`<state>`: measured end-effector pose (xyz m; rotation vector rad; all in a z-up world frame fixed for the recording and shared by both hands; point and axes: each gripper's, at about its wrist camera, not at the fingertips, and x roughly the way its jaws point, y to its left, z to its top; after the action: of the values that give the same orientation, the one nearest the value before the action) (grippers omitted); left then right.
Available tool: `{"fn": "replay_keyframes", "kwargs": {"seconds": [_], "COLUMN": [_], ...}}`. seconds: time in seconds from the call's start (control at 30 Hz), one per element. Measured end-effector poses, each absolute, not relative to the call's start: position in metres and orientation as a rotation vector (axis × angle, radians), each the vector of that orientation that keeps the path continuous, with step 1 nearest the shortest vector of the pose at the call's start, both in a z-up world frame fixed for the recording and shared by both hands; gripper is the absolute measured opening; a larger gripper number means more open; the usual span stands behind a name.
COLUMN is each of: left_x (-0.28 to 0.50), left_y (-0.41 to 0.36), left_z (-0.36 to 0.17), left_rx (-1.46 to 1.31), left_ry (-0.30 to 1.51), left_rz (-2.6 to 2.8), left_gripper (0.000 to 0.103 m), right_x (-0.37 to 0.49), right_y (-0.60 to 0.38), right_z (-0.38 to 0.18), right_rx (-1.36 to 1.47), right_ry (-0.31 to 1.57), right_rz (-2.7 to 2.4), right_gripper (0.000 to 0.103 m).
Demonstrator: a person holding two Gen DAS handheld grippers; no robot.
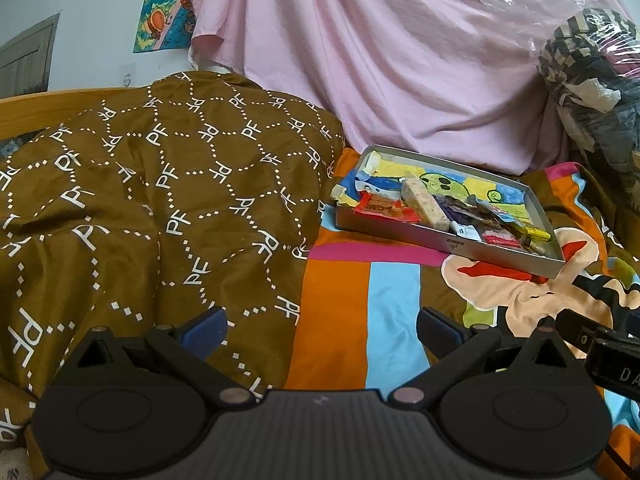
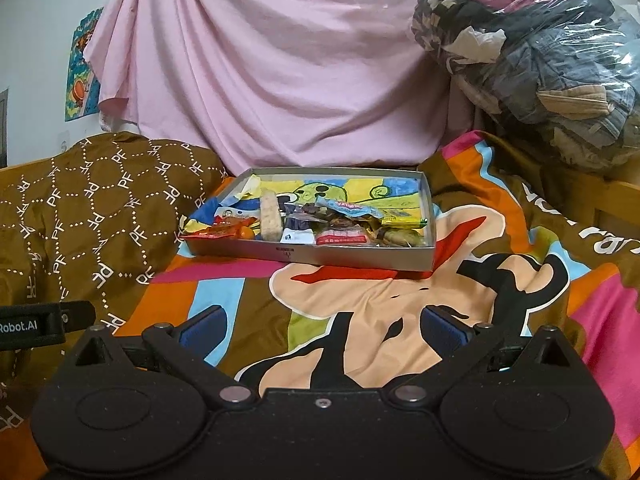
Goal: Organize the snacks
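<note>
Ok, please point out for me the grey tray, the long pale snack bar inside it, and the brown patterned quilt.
grey tray [image 2: 360, 257]: right wrist view, on its near wall.
pale snack bar [image 2: 269, 216]: right wrist view, on the bar's middle.
brown patterned quilt [image 1: 160, 184]: left wrist view, on its top surface.

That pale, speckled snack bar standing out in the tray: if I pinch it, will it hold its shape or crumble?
The pale bar looks like a rigid block with straight edges, so it probably lifts stiffly. Its speckled, grainy surface suggests a pressed snack that may crumble under a hard pinch. It leans on loose wrappers in the tray, so neighbours could shift as it comes out.
</note>
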<state>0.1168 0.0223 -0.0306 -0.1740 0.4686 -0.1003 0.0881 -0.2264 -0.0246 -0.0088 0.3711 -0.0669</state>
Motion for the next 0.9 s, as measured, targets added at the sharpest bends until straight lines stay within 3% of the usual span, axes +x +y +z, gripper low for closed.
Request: {"fn": "replay_keyframes", "kwargs": {"seconds": [0.9], "left_x": [0.1164], "left_y": [0.0217], "left_z": [-0.0315], "left_rx": [-0.172], "left_ry": [0.473], "left_rz": [-0.106], "left_gripper": [0.103], "right_x": [0.0881], "right_y": [-0.2255], "right_z": [-0.0248], "right_rx": [-0.011], "right_ry": [0.372], "right_rz": [-0.066], "right_gripper": [0.102]}}
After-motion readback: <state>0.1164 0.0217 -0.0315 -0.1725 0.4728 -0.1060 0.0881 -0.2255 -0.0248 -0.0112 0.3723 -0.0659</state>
